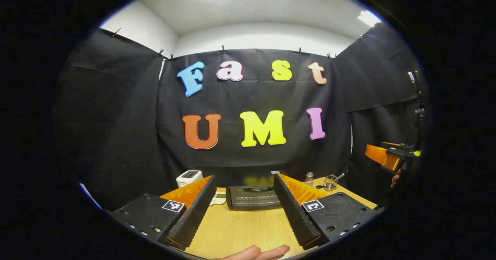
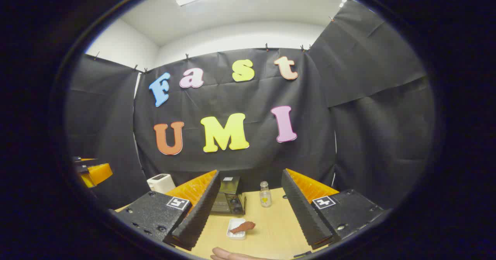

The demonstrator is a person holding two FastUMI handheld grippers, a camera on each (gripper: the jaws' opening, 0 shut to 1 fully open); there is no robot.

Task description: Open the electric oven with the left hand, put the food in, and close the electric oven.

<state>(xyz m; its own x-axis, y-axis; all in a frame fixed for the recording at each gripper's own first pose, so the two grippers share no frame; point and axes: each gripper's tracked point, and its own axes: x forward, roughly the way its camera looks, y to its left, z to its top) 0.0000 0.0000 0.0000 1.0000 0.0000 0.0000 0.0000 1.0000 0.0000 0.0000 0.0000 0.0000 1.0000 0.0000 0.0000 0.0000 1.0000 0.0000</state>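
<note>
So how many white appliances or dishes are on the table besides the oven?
2: a white toaster at the table's back left, left of the oven, and a small white dish holding the food in front of the oven. More may be hidden behind the tools.

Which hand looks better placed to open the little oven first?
Left. The left gripper is open and faces the oven squarely between its fingers. The right gripper is lined up with the food on its small tray, the oven off-centre.

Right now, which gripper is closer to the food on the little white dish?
Probably the right gripper: the food on its white dish lies on the table just ahead, between its open fingers. The left gripper instead faces the oven.
</note>
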